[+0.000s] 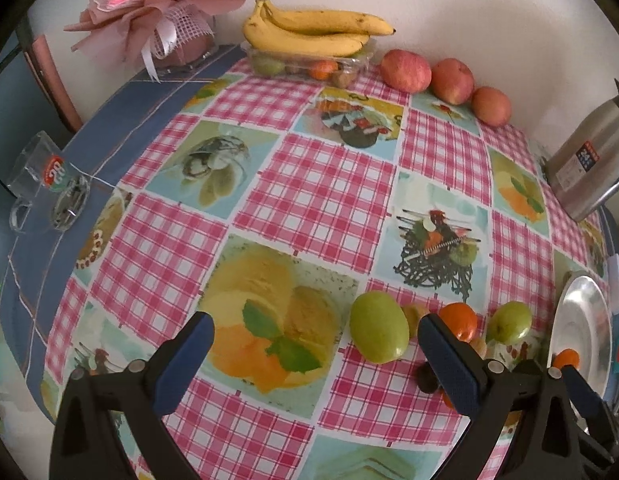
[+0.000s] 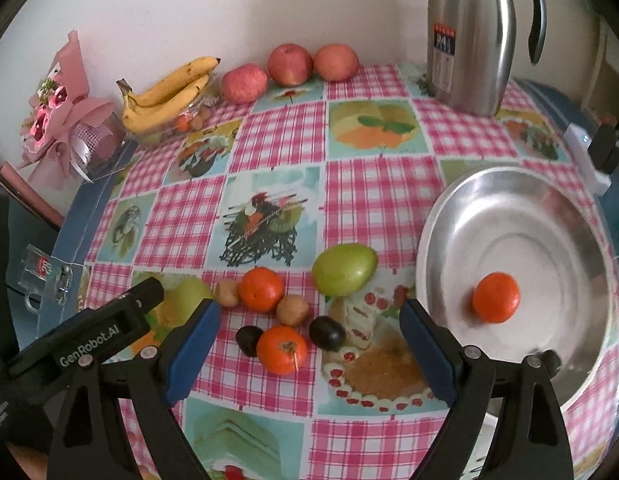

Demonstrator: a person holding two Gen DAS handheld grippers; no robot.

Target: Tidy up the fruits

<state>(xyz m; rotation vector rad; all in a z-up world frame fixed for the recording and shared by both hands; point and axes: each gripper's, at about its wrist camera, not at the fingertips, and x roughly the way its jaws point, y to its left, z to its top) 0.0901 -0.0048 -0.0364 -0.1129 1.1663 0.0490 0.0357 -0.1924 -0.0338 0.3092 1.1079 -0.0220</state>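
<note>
My right gripper (image 2: 309, 336) hangs open above a cluster of small fruit: an orange (image 2: 281, 350), two dark plums (image 2: 327, 333), a brown fruit (image 2: 292, 310), another orange (image 2: 261, 289) and a green fruit (image 2: 344, 269). Nothing sits between its pads. To their right a steel plate (image 2: 449, 216) holds one orange (image 2: 496, 297). My left gripper (image 1: 315, 340) is open and empty to the left of the cluster, over the tablecloth. A green fruit (image 1: 379, 332) lies just inside its right finger (image 1: 441, 344). Part of a second green fruit (image 2: 189, 292) is hidden behind it.
Along the back wall are bananas (image 2: 169, 92) on a clear box of fruit and three apples (image 2: 289, 64). A steel jug (image 2: 469, 36) stands at the back right. A pink bouquet (image 2: 61, 120) and a glass mug (image 1: 45, 188) occupy the left edge.
</note>
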